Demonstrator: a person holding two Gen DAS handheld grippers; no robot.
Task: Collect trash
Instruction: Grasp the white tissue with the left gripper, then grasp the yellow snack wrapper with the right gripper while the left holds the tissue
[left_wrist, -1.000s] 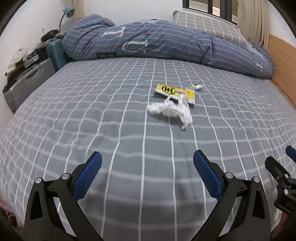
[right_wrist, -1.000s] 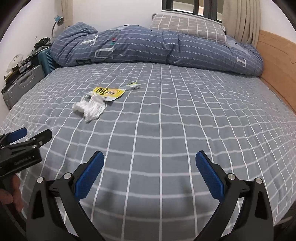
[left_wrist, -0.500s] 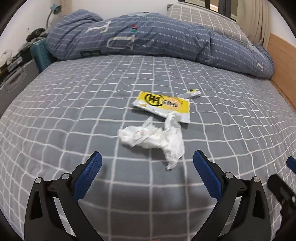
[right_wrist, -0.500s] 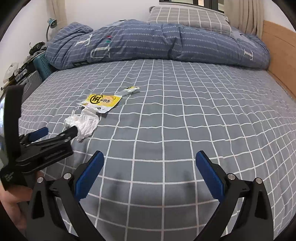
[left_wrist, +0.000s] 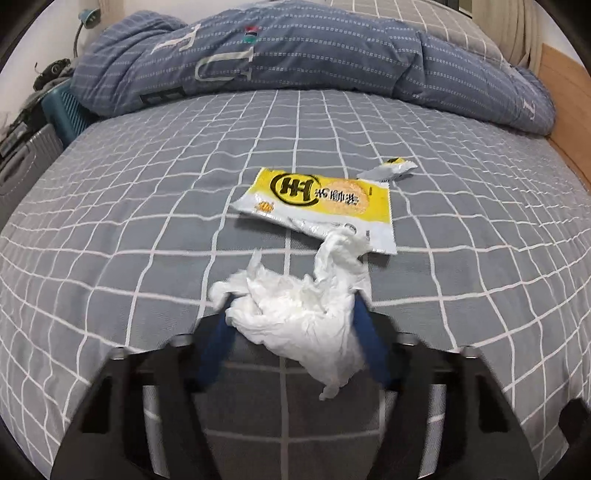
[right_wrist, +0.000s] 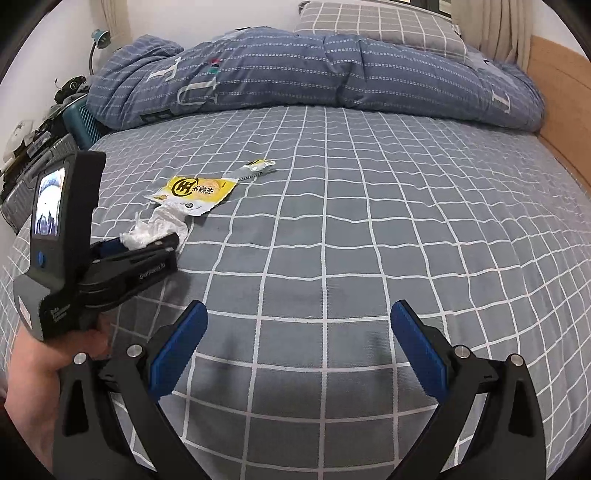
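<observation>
Three bits of trash on the bed, and the first is basically being bagged right now. Left wrist view: a second ago the left tongs were spread wide with the crumpled white tissue still well ahead, and now the tissue sits right between the blue pads, with the jaws closing in on it. The pads look like they're already touching the wad on both sides, so I'd call this the start of the pickup rather than a finished grab, since it's still lying on the sheet. Just past it is the yellow snack wrapper, which the tissue's far tip overlaps, so a lift might drag the wrapper a little. The small torn wrapper strip lies just beyond that, and the rolled-up blue duvet is further back, not in the way. Right wrist view: the right tongs are spread wide with nothing in them, hanging over bare checked sheet, well apart from any trash. Off to the left you can see the person's hand holding the left unit nosed into the tissue. The wrapper and strip sit past it, untouched. Suitcase and clutter sit beside the bed, no obstacle.
</observation>
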